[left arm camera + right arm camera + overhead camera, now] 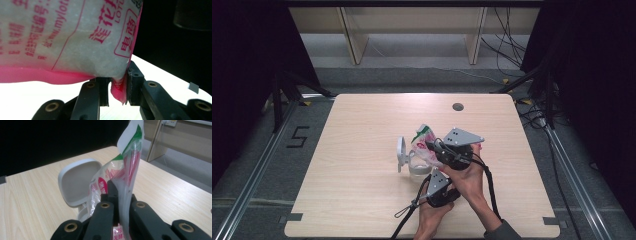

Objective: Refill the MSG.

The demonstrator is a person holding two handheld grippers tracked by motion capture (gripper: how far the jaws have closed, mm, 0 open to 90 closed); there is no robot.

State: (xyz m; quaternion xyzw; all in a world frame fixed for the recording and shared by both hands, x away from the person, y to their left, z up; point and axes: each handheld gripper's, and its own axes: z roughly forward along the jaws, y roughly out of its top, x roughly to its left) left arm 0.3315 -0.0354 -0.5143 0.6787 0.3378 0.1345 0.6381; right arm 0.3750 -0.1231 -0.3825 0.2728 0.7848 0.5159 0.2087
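A plastic bag with red writing is held up over the table, right beside a white container with its lid flipped open. The left gripper pinches the bag's pink bottom corner between its jaws. The right gripper is squeezed tight on the clear top part of the bag. Both grippers sit close together, just past the container.

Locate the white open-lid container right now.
High view: the white plastic container with its lid flipped open sits at table centre, left of the printed plastic bag held by both grippers.
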